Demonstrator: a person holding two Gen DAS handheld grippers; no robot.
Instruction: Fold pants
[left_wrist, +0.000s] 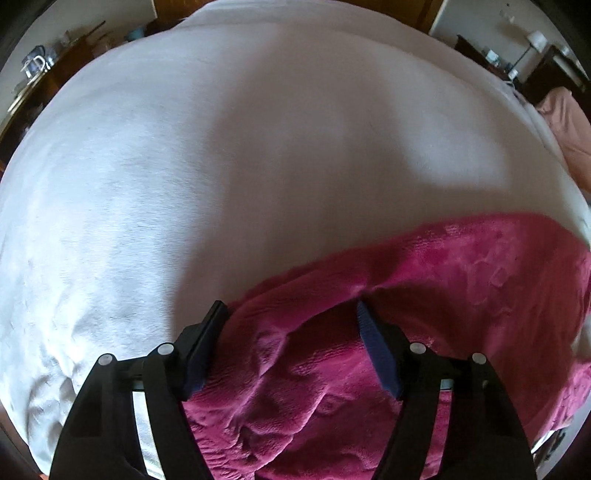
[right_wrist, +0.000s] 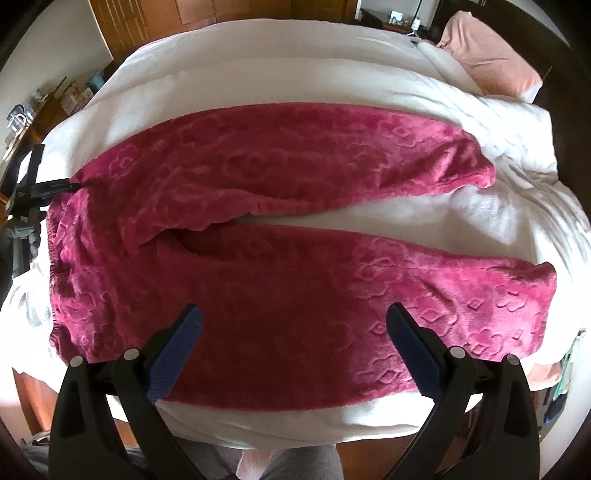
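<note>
Magenta fleece pants (right_wrist: 258, 229) with an embossed flower pattern lie spread on a white bed (right_wrist: 258, 66), waistband at the left, two legs pointing right with a gap between them. My right gripper (right_wrist: 293, 314) is open above the near leg, empty. My left gripper (left_wrist: 291, 308) is open, its jaws on either side of a raised fold of the pants (left_wrist: 314, 350) at the waistband corner. The left gripper also shows in the right wrist view (right_wrist: 55, 188) at the far end of the waistband.
A pink pillow (right_wrist: 487, 62) lies at the bed's far right corner. Wooden furniture with clutter (right_wrist: 44, 107) stands left of the bed. A lamp and nightstand (left_wrist: 532, 48) stand beyond the bed. The near bed edge (right_wrist: 295, 428) is just below the pants.
</note>
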